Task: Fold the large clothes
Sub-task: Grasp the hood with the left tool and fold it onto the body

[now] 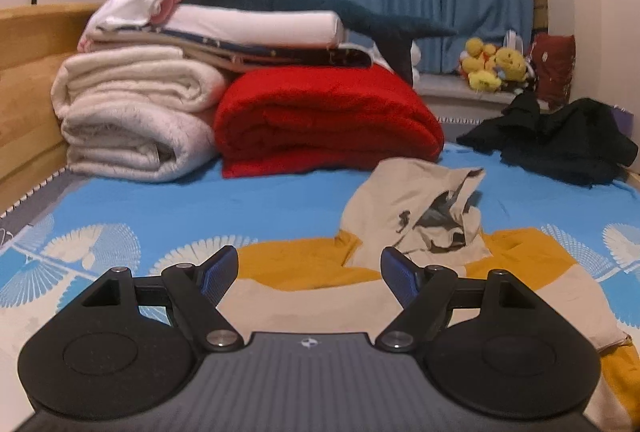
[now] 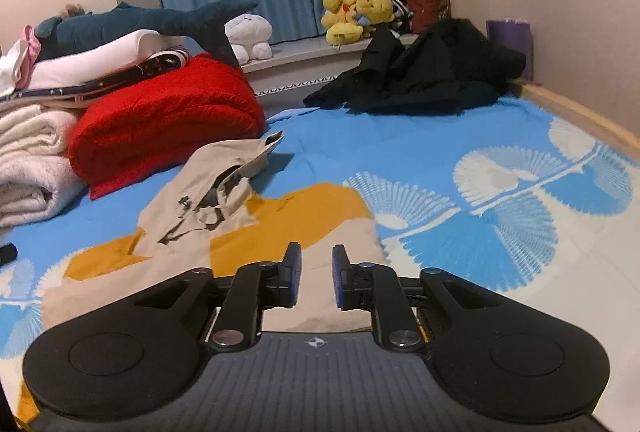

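Blankets sit at your far left: a cream roll (image 1: 132,112), then a red one (image 1: 324,120). Your left gripper (image 1: 309,274) hangs wide and empty over the beige and mustard garment (image 1: 312,296) spread on the blue sheet (image 1: 192,204). Your right gripper (image 2: 316,274) shows a narrow gap, nothing between its pads, above the same garment. Dark clothes (image 2: 432,72) lie heaped far right.

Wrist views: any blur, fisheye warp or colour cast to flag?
Left wrist view: warm indoor cast, dark corner vignette, walls bowed at the edges; the red blanket and folded stack look soft. Right wrist view: same bowing at the edges, the bed's wooden edge curved, the yellow-and-beige garment reasonably sharp, no glare.
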`<action>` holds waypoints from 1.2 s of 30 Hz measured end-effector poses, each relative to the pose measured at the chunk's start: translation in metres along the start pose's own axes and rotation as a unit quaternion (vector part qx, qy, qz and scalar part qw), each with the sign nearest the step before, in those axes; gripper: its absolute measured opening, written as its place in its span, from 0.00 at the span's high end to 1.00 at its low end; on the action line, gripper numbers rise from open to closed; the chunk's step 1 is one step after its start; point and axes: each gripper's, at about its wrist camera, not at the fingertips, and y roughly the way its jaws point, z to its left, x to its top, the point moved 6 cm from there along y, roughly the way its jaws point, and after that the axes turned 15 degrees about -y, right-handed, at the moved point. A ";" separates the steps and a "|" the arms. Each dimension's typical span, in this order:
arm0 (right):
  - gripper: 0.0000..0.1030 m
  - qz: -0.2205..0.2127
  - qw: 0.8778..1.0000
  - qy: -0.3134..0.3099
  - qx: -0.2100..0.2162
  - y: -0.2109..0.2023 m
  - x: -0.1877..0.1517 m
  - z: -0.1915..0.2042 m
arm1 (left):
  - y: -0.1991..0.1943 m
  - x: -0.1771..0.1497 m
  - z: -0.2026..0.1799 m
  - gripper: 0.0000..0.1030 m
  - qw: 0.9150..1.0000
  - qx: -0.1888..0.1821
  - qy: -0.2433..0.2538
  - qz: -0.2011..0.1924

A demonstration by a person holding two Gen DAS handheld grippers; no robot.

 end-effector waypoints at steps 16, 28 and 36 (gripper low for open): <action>0.98 0.039 0.999 0.018 0.020 0.017 -0.005 -0.001 | 0.180 0.068 -0.070 0.87 0.991 -0.082 0.042 0.094; 0.97 0.084 0.995 0.035 0.028 0.042 -0.021 0.009 | 0.340 0.043 -0.164 0.36 0.973 -0.118 0.053 0.194; 0.97 0.111 0.993 0.029 0.011 0.053 -0.036 0.007 | 0.397 0.013 -0.205 0.36 0.974 -0.096 0.085 0.189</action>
